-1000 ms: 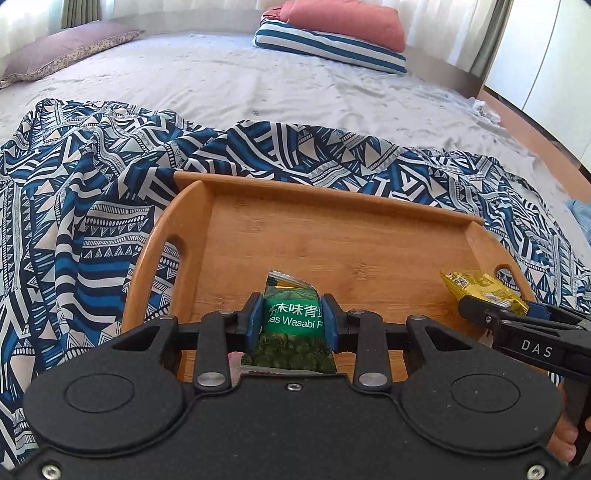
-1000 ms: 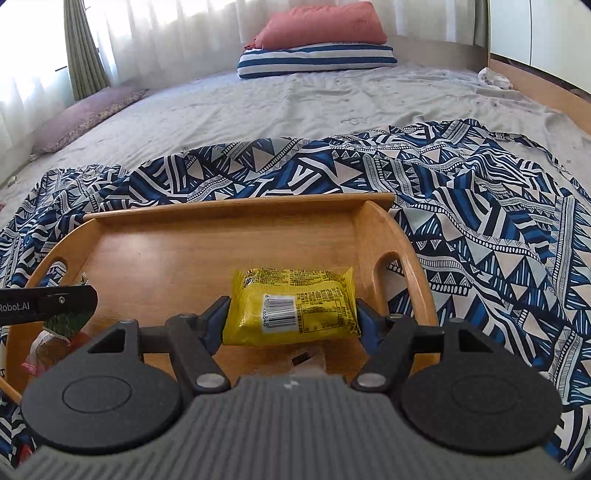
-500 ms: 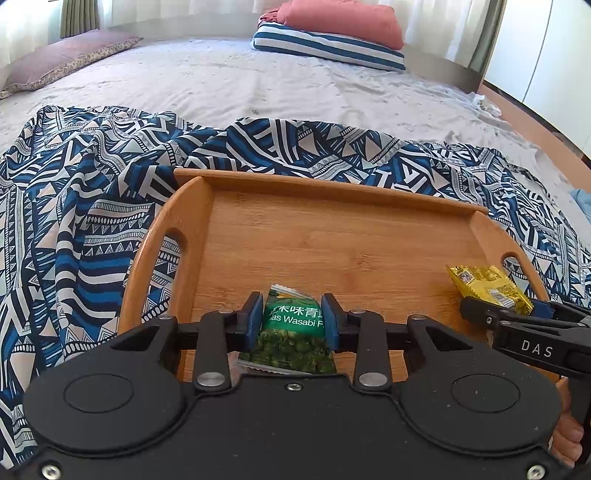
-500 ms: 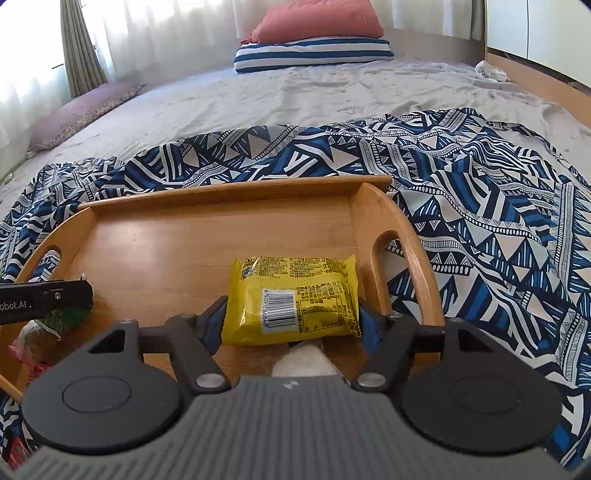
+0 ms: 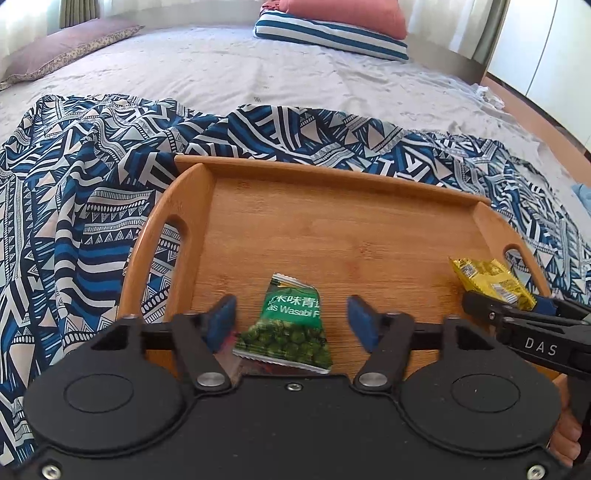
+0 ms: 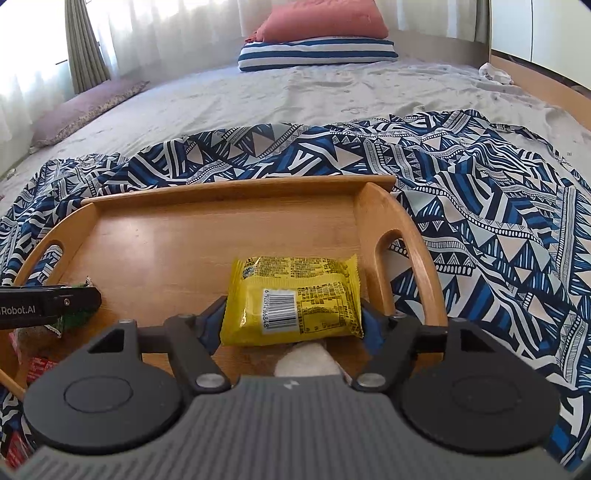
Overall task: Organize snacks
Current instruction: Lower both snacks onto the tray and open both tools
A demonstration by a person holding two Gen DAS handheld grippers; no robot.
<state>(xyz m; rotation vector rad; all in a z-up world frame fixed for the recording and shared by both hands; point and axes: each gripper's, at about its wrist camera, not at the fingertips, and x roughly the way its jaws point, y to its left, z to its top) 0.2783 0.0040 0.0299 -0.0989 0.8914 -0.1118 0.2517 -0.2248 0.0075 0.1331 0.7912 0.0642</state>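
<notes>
Snacks first: green wasabi pea packet (image 5: pixel 286 326) lies on the wooden tray (image 5: pixel 332 229), near the tray's 6 o'clock edge in the left wrist view, a bit tilted. The left gripper (image 5: pixel 291 319) is spread wide around it, blue pads standing off at the packet's 9 and 3 o'clock with clear gaps on both sides, so nothing is pinched there. Some red wrapper peeks out just under the green packet's lower edge, can't tell what it is.

Over at 3 o'clock on the tray, the yellow snack packet (image 6: pixel 293 301) is clamped between the right gripper (image 6: pixel 293 319) pads, barcode side up, close to the tray's right handle cutout (image 6: pixel 386 266). From the pictures I can't tell if it's resting on the wood or just above it. Something white (image 6: pixel 306 360) sits right below it against the gripper body, too hidden to name.

Tray sits on a blue and white patterned cloth (image 5: pixel 74 206) spread over a bed with a grey sheet (image 6: pixel 295 99). Way back at 12 o'clock there's a striped pillow (image 6: pixel 317 53) with a red pillow (image 6: pixel 325 20) stacked on it, and a mauve pillow (image 5: pixel 62 48) off at 10 o'clock.
</notes>
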